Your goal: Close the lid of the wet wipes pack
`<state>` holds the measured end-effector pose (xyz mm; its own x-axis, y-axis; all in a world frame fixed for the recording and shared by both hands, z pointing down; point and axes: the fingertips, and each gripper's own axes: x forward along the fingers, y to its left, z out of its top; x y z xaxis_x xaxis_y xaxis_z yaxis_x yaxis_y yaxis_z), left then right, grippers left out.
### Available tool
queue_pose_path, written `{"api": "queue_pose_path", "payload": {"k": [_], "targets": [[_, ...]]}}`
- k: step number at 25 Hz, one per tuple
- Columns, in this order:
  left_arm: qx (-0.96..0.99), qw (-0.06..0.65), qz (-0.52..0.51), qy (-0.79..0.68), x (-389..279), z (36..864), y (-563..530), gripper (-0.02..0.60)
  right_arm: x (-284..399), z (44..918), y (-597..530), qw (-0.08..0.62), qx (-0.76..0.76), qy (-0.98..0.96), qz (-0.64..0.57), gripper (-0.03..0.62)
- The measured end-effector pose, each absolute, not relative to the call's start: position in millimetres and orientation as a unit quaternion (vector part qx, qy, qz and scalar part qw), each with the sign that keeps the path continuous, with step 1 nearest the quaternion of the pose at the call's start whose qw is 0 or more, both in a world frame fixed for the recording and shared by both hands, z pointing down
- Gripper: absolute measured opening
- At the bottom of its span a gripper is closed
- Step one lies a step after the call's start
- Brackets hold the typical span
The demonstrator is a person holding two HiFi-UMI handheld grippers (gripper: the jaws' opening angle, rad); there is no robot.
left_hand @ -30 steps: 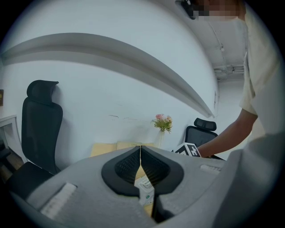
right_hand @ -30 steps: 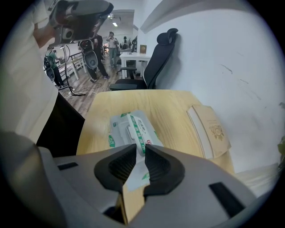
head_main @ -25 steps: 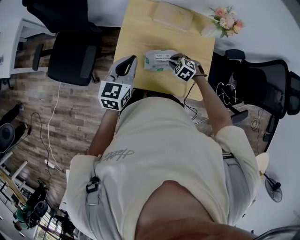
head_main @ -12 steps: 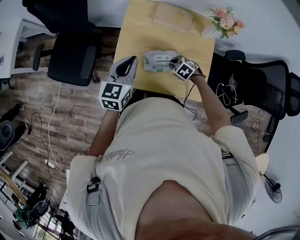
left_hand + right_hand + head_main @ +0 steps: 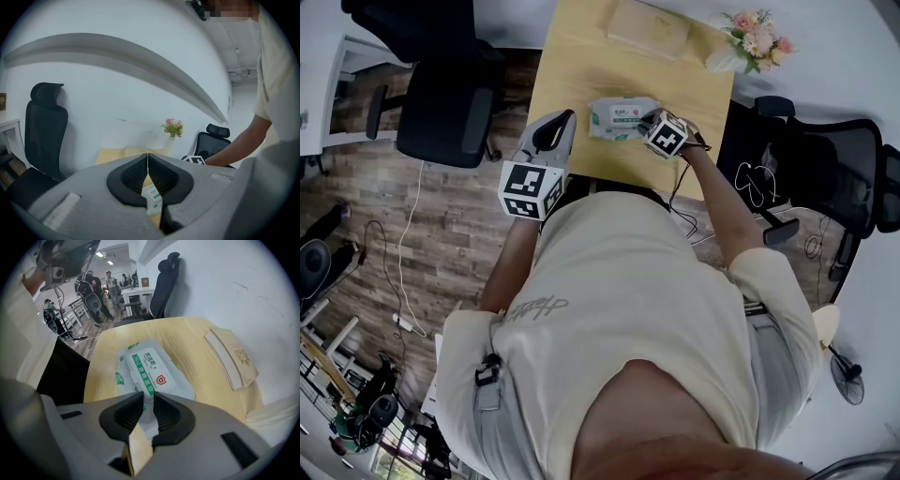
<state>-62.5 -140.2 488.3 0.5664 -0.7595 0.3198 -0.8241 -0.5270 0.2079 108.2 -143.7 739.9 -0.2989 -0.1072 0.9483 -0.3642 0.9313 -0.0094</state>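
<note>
Black office chair (image 5: 441, 94) is sitting at far left on the wood-plank floor (image 5: 375, 216), beside the light wooden bench (image 5: 572, 56). Left tongs (image 5: 563, 119) are hanging over the bench's near left part, pads pressing together with nothing between them (image 5: 148, 164), near the pack but not touching it. White soft wet wipes pack with green print (image 5: 619, 119) is lying flat around the middle of the bench, long side running left to right in the head view. In the right gripper view the pack (image 5: 140, 345) is showing its white flip lid with green label (image 5: 149, 369) lying flat down on the pack top. A sliver of the pack is also showing below the left tongs' pads (image 5: 152, 199). Flat beige rectangular box (image 5: 649, 26) is lying at the far edge of the bench, well apart from the pack (image 5: 232, 357). Right tongs (image 5: 645, 119) are sitting at the pack's right end, pads nearly together and pinching the pack's crimped film end (image 5: 149, 401). The person's cream shirt (image 5: 628, 309) is filling the lower head view. Small bunch of pink flowers in a white vase (image 5: 750, 37) is standing at the bench's far right corner (image 5: 173, 129). Second black mesh chair (image 5: 825, 169) is standing right of the bench.
</note>
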Motion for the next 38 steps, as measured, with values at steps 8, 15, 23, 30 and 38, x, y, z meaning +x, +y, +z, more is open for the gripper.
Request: {"api": "queue_pose_path", "payload": {"k": [8, 15, 23, 30, 38], "targets": [[0.870, 0.165, 0.090, -0.457, -63.0, 484.3, -143.2, 0.017, 106.4, 703.9, -153.1, 0.528, 0.184, -0.822, 0.103, 0.057], [0.870, 0.165, 0.085, -0.456, -60.3, 483.3, -141.8, 0.016, 91.1, 683.9, -165.2, 0.482, 0.201, -0.844, 0.120, 0.037], [0.859, 0.172, 0.085, -0.476, -76.4, 487.7, -140.1, 0.017, 68.3, 697.7, -173.1, 0.483, 0.190, -0.847, 0.117, 0.002], [0.852, 0.179, 0.087, -0.484, -86.7, 491.6, -137.3, 0.017, 66.6, 723.5, -169.1, 0.502, 0.182, -0.831, 0.154, 0.002], [0.851, 0.186, 0.092, -0.483, -93.1, 497.1, -138.5, 0.017, 68.8, 741.4, -165.9, 0.511, 0.195, -0.819, 0.172, 0.002]]}}
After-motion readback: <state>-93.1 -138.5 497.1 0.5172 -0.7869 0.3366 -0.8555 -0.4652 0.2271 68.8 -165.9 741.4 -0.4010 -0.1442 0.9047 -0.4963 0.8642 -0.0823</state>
